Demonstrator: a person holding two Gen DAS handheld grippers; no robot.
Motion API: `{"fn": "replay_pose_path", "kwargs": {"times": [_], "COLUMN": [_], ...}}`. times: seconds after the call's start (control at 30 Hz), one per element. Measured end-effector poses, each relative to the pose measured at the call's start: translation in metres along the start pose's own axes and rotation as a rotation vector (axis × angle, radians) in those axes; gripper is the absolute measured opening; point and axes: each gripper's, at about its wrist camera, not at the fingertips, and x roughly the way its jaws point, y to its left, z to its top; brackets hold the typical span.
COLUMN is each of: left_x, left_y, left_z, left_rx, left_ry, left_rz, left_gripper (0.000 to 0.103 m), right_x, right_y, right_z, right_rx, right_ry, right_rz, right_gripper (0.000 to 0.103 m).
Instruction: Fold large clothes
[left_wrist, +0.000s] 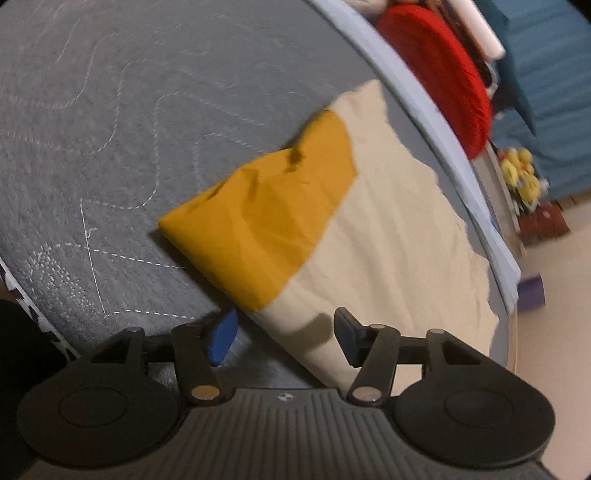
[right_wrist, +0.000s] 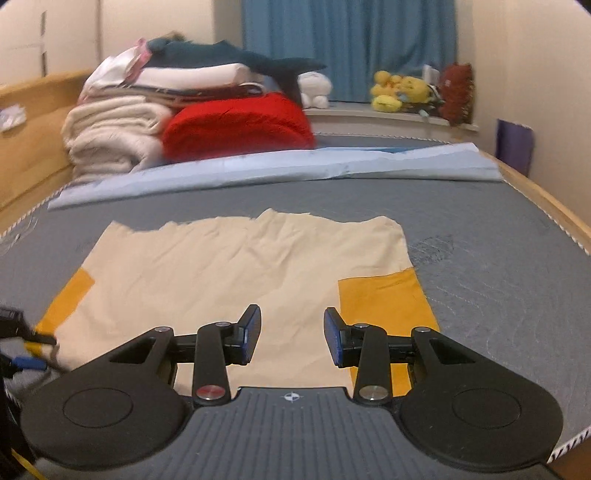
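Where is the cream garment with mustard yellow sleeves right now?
The cream garment with mustard yellow sleeves lies spread flat on the grey quilted mattress, directly ahead of the open right gripper in its view, short of the light blue sheet.

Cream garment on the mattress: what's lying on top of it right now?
On the cream garment, mustard sleeves are folded inward at each side. The right claw hovers open above it. Whatever lies beneath the sleeves is covered. The grey mattress shows around it.

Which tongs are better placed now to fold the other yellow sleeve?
Probably the right tongs: open, beside the flat yellow sleeve. The left tongs face an already folded sleeve.
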Motion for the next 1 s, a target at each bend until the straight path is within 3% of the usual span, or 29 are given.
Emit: {"fn": "replay_pose_path", "kwargs": {"times": [0.1,0.47,0.5,0.53,0.57,0.63,0.83,1.0], "left_x": [0.013,0.038,0.040,0.041,0.045,0.044,-0.006,-0.070], "left_y": [0.008,0.012,0.011,0.014,0.012,0.006,-0.036,-0.069], "left_z": [0.004,0.014,0.015,0.017,0.020,0.024,0.040,0.055], "left_rx": [-0.074,-0.134,-0.138,-0.142,-0.138,-0.097,0.017,0.199], "left_ry": [-0.031,-0.228,-0.238,-0.242,-0.238,-0.244,-0.292,-0.301], "left_rz": [-0.011,-0.105,-0.116,-0.120,-0.126,-0.140,-0.163,-0.109], "left_gripper": [0.063,0.063,0.059,0.043,0.035,0.018,0.013,0.012], "right_x": [-0.003,0.001,0.002,0.004,0.006,0.010,0.025,0.032], "right_y": [0.000,-0.005,-0.003,0.001,0.005,0.016,0.057,0.097], "right_z": [-0.003,-0.003,-0.003,-0.003,-0.003,-0.003,0.003,0.009], "right_rx": [-0.027,0.023,0.021,0.016,0.008,-0.012,-0.063,-0.092], "right_ry": [0.003,0.014,0.016,0.020,0.023,0.033,0.044,0.042], "right_rz": [0.023,0.078,0.084,0.089,0.094,0.103,0.143,0.221], "right_gripper": [0.039,0.039,0.039,0.039,0.039,0.039,0.039,0.039]}}
